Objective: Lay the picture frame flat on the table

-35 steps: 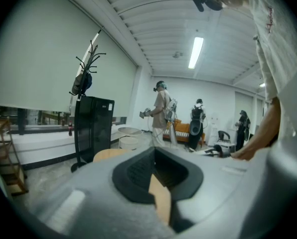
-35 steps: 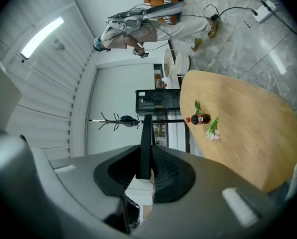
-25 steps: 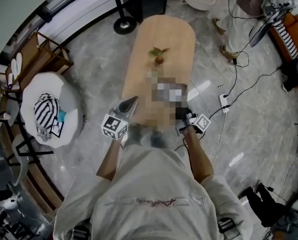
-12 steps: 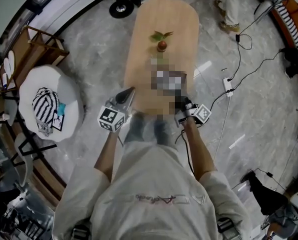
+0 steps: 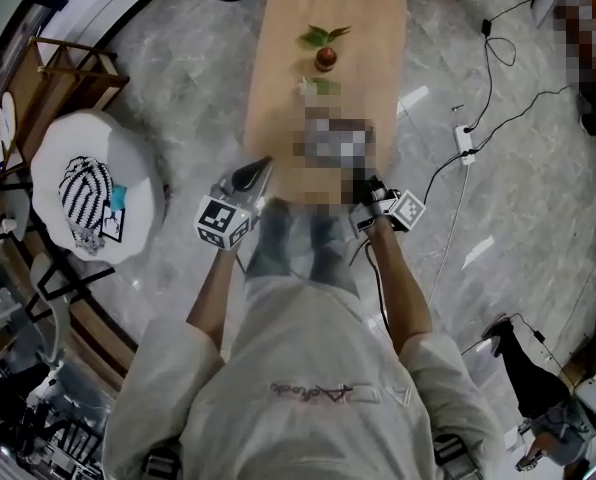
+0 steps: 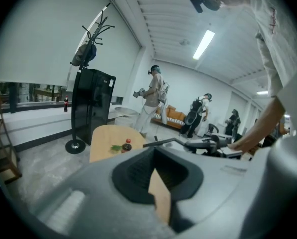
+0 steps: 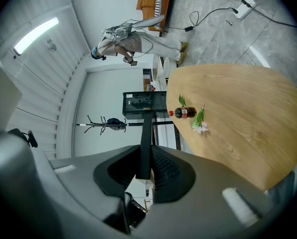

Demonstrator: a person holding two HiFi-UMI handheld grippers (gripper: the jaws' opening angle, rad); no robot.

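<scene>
Light wood makes up the long oval table (image 5: 278,118), the largest thing in the head view, running from 12 o'clock down toward the person's arms. At its 6 o'clock end we see the rectangular picture frame with a thin black edge (image 5: 336,126). Its face is turned up toward the head camera, and a mosaic patch covers most of it. We cannot tell whether it rests on the tabletop or is held just clear of it.

The right gripper (image 5: 363,190) sits at the frame's 5 o'clock corner. In the right gripper view its jaws are clamped on the frame's black edge, which runs as a narrow bar straight out from between the dark pads.

The left gripper (image 5: 261,166) is at the frame's 9 o'clock, apart from it, by the table's near left rim. In the left gripper view its jaws stand a narrow slit apart. A wedge of the table's tan colour shows in that slit, and we see nothing held there.

Toward 12 o'clock of the frame stands a small dark bottle with a red cap and green leaves (image 5: 325,58). Between it and the frame lies a pale flower on a green stem (image 5: 319,86).
</scene>
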